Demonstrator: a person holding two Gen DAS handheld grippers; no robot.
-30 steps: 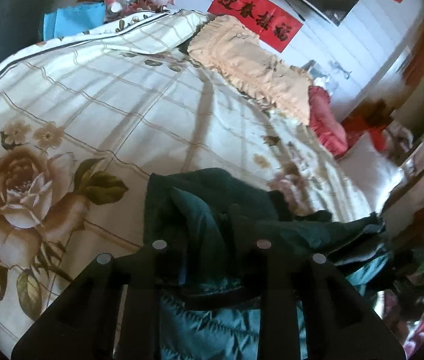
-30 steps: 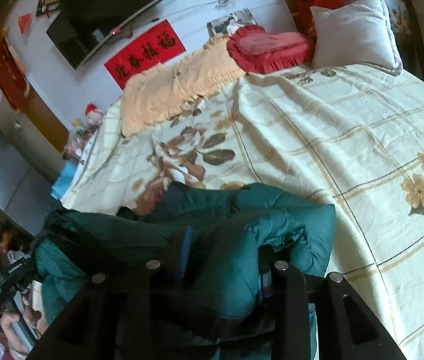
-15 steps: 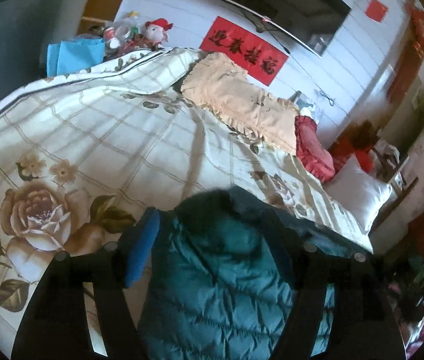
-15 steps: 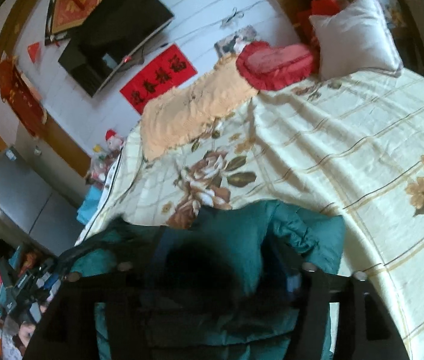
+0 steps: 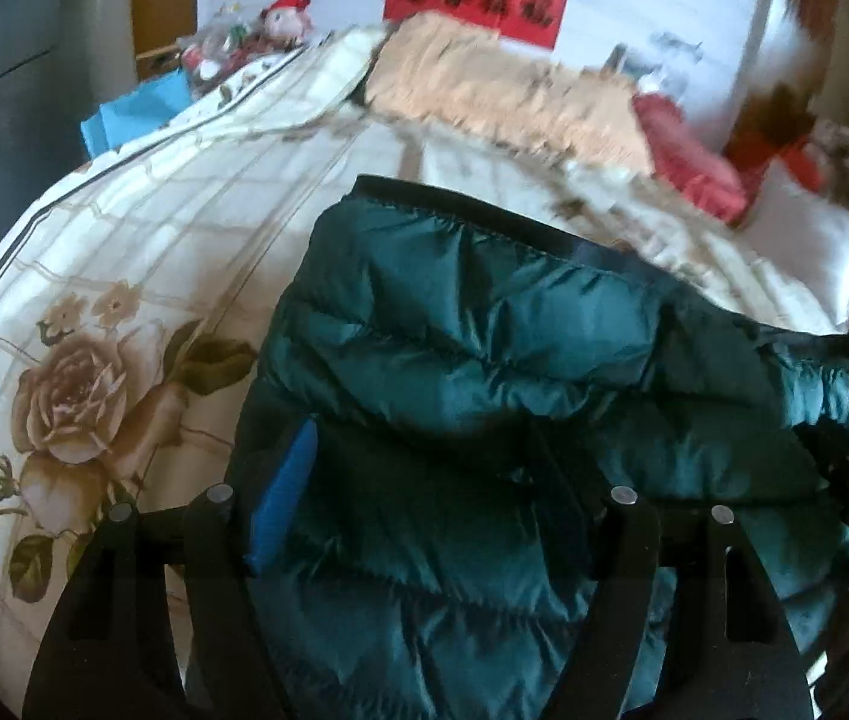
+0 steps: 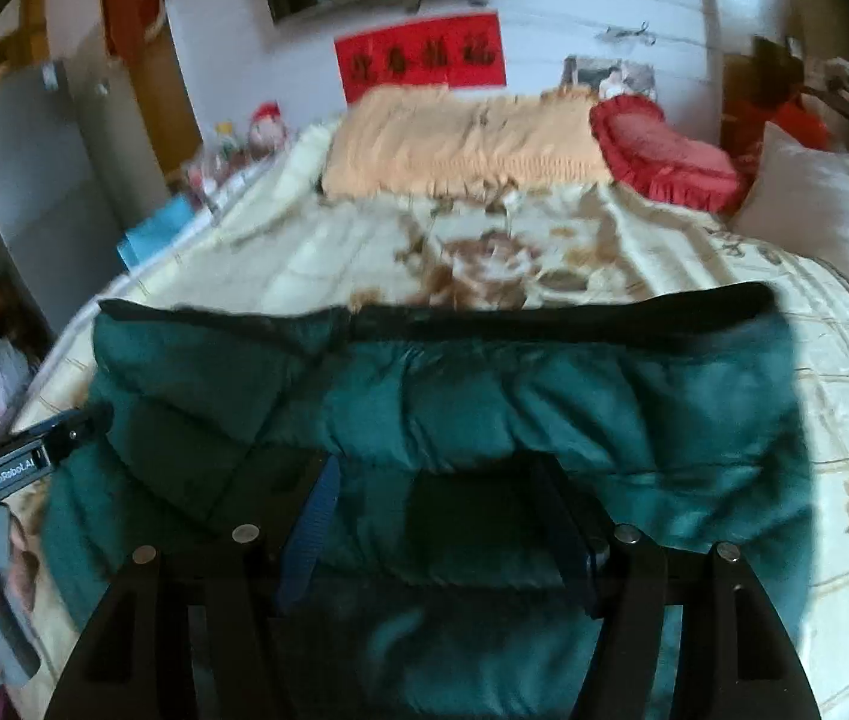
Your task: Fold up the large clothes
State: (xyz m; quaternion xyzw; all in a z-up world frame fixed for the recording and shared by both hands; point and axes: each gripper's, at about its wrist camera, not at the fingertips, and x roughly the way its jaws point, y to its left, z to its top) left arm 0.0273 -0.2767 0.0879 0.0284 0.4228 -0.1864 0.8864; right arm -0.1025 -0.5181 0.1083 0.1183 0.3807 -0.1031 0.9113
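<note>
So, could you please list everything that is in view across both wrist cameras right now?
puffer jacket: one, dark teal with a black hem band, spread on the near part of the bed
bedspread: one, cream with brown roses, covering the bed
fringed pillow: one, peach, at the far end of the bed
ruffled cushion: one, red, right of the peach pillow
plain pillow: one, white, far right
banner: one, red with dark characters, on the wall
plush toy: one, red hat, beyond the bed's far left corner
left gripper: one, black, blue pads, fingers wide apart over the jacket
right gripper: one, black, blue pads, likewise
</note>
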